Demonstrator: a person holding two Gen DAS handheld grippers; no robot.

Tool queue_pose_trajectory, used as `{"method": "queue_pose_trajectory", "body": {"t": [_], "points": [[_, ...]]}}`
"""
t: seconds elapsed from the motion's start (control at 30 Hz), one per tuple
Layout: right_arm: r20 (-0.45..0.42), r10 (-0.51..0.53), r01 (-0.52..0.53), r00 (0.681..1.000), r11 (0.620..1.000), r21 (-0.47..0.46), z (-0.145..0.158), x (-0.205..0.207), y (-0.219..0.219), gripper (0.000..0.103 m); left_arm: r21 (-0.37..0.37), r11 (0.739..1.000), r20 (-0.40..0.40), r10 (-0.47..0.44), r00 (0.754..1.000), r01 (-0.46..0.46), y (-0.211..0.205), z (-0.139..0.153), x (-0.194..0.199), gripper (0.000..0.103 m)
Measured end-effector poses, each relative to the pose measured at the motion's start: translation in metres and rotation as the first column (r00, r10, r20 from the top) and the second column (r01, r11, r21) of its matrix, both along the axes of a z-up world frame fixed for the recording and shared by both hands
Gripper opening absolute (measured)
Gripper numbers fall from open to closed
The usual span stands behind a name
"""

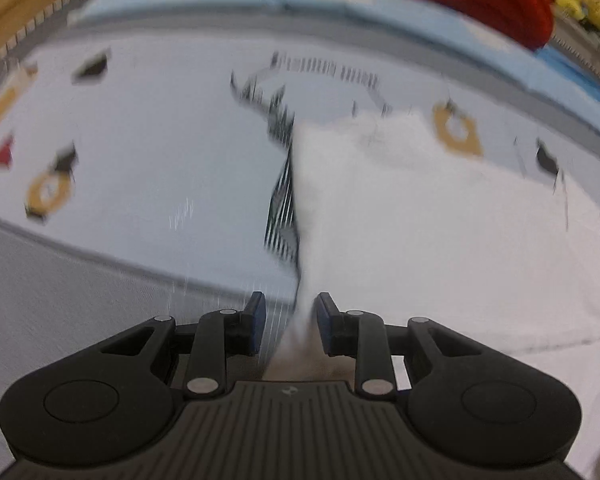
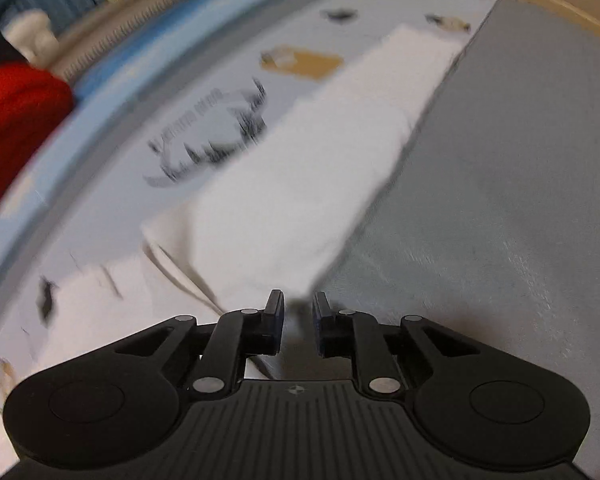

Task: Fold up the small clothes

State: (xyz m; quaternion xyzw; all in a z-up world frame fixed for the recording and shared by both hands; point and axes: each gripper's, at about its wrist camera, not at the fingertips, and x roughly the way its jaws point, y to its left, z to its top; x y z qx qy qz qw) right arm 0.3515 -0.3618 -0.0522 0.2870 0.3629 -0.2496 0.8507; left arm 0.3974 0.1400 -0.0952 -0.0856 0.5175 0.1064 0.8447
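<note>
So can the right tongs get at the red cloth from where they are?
Probably not now. The right tongs seem occupied with the white garment, though blur hides their grip. The red cloth lies far off to their left, beyond the printed mat.

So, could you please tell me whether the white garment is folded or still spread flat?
Partly folded: the white garment lies doubled into a long strip, one end lifted between both grippers.
</note>
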Motion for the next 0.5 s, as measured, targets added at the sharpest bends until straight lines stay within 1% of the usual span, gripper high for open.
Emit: {"method": "queue_pose_trajectory", "body": {"t": [0.03,0.07,0.1,0.13,0.17,0.2,0.23,0.27,0.3,0.33,0.37,0.43,0.5], "points": [[0.049,0.029,-0.028,0.998,0.999,-0.020,0.006,0.000,0.005,0.017,-0.008,1.000,0.034,-0.007,0.999,0.007,-0.002,0.006,0.000,0.031],[0.104,0.073,-0.071,0.992,0.997,-0.018,0.011,0.000,0.009,0.017,-0.026,1.000,0.058,-0.012,0.998,0.014,-0.004,0.010,0.000,0.031],[0.142,0.120,-0.123,0.983,0.992,0.010,0.011,0.003,0.011,0.017,-0.048,0.999,0.075,-0.018,0.997,0.021,-0.005,0.012,0.000,0.031],[0.160,0.174,-0.185,0.972,0.981,0.057,0.006,0.008,0.013,0.018,-0.066,0.997,0.082,-0.025,0.996,0.030,-0.007,0.013,0.000,0.031],[0.148,0.215,-0.232,0.965,0.966,0.112,-0.002,0.015,0.014,0.018,-0.080,0.996,0.080,-0.031,0.996,0.038,-0.009,0.011,0.001,0.031],[0.120,0.232,-0.249,0.965,0.957,0.151,-0.011,0.020,0.013,0.018,-0.093,0.995,0.071,-0.033,0.997,0.039,-0.010,0.008,0.001,0.031],[0.069,0.240,-0.249,0.968,0.951,0.185,-0.022,0.024,0.012,0.018,-0.111,0.993,0.052,-0.027,0.998,0.033,-0.009,0.003,0.001,0.031],[-0.001,0.231,-0.226,0.973,0.953,0.200,-0.034,0.027,0.009,0.017,-0.129,0.992,0.018,-0.016,1.000,0.018,-0.007,-0.003,0.002,0.031],[-0.051,0.227,-0.212,0.973,0.955,0.208,-0.043,0.028,0.007,0.015,-0.136,0.991,-0.019,-0.004,1.000,0.001,-0.006,-0.010,0.004,0.031],[-0.054,0.222,-0.204,0.974,0.952,0.227,-0.048,0.027,0.003,0.011,-0.142,0.990,-0.038,0.005,0.999,-0.011,-0.005,-0.014,0.004,0.031],[-0.043,0.215,-0.199,0.976,0.951,0.236,-0.046,0.025,0.001,0.011,-0.141,0.990,-0.035,0.008,0.999,-0.013,-0.006,-0.014,0.005,0.031],[-0.023,0.231,-0.221,0.973,0.951,0.217,-0.036,0.025,0.003,0.013,-0.119,0.993,-0.008,0.005,1.000,-0.006,-0.011,-0.006,0.005,0.031],[0.019,0.237,-0.236,0.971,0.952,0.193,-0.026,0.023,0.002,0.016,-0.109,0.994,0.035,-0.027,0.999,0.030,-0.019,0.003,0.004,0.032]]}}
